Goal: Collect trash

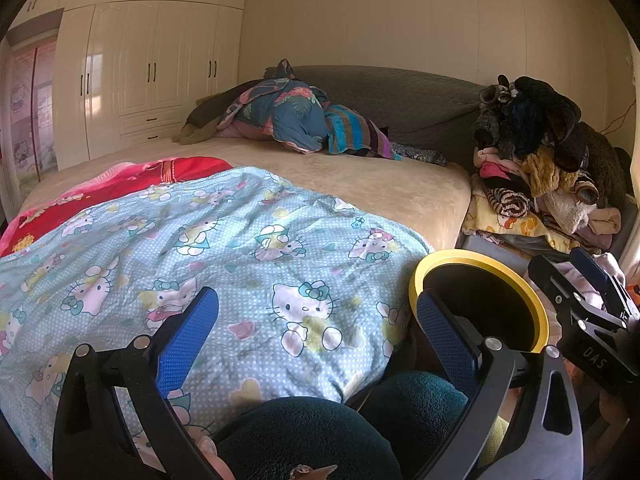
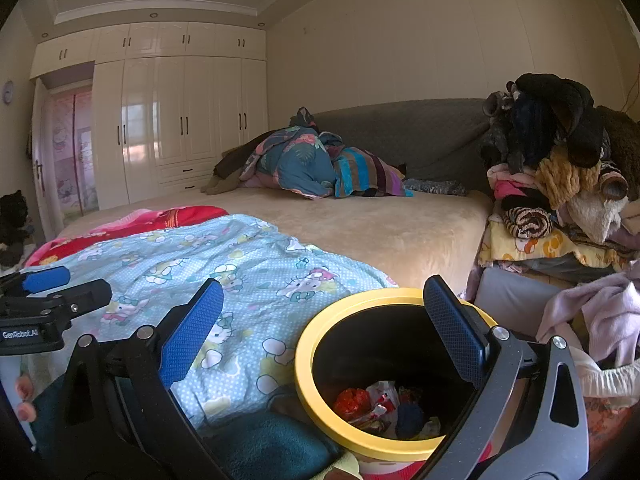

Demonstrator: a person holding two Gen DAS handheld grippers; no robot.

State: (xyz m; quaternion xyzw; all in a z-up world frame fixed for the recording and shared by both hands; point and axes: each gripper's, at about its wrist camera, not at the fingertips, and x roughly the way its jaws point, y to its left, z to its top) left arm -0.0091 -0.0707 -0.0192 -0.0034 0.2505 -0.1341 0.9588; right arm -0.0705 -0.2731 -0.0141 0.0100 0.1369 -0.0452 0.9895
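A round bin with a yellow rim (image 2: 320, 332) stands beside the bed, its black inside holding several wrappers and scraps (image 2: 380, 404), one of them red. The same bin's yellow rim (image 1: 534, 304) shows in the left wrist view, low on the right. My right gripper (image 2: 324, 336) hangs open above the bin's near-left edge, nothing between its blue pads. My left gripper (image 1: 318, 336) is open over the light-blue cartoon-cat quilt (image 1: 200, 248), also holding nothing. Each gripper shows at the edge of the other's view.
A beige bed (image 2: 380, 224) carries the quilt (image 2: 240, 264), a red blanket (image 2: 160, 220) and bundled bedding (image 2: 320, 168) by the grey headboard. A tall heap of clothes (image 2: 560, 168) stands right of the bin. White wardrobes (image 2: 180, 120) line the far wall. Dark teal fleece (image 1: 320, 432) lies below me.
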